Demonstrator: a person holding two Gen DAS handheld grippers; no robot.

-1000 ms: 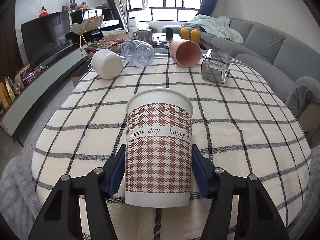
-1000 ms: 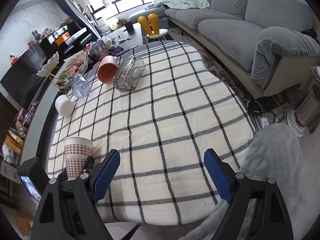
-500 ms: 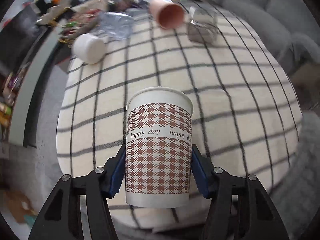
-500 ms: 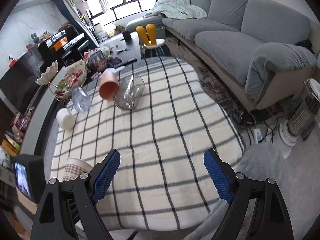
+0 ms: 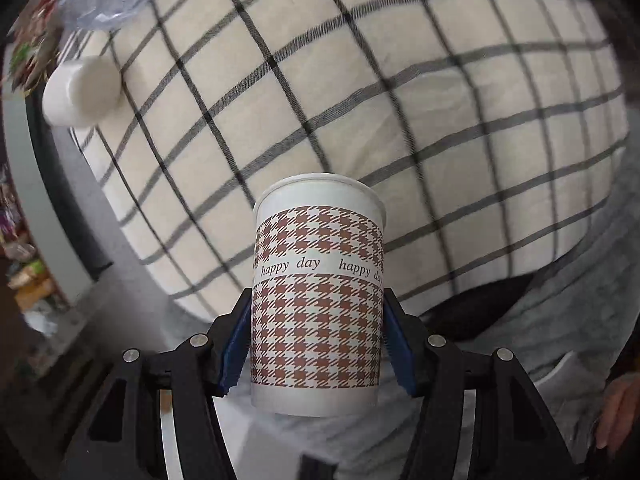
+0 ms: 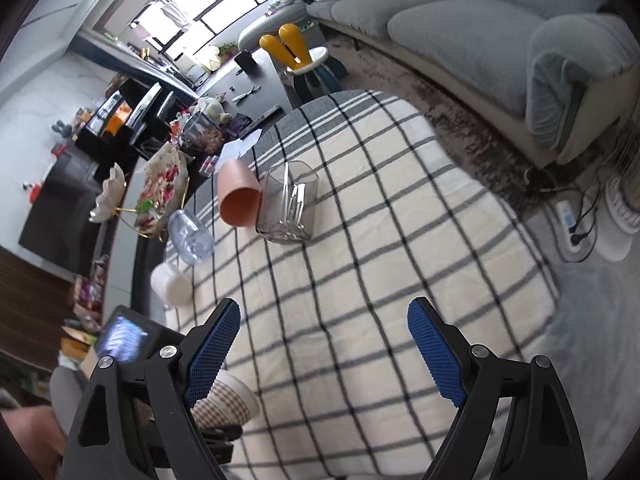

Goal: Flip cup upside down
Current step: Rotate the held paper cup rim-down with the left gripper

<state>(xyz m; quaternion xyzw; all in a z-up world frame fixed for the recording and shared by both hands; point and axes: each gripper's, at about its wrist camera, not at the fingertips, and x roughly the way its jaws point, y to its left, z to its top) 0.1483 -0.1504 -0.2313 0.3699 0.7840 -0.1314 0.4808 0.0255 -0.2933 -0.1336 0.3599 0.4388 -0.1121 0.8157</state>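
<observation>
Lifted clear of the checked tablecloth since a second ago, the paper cup now tips forward with the left gripper, low in the frame; blue pads pinch its lower half, probably leaving the rim free for turning over. Right gripper hangs spread and empty, out of the way. Farther, upper left, a white cup lies sideways.

On the checked tablecloth: 1 paper cup, 1 white cup, 1 pink cup, 1 clear bottle, 1 glass container. 2 grippers: left gripper, right gripper.
</observation>
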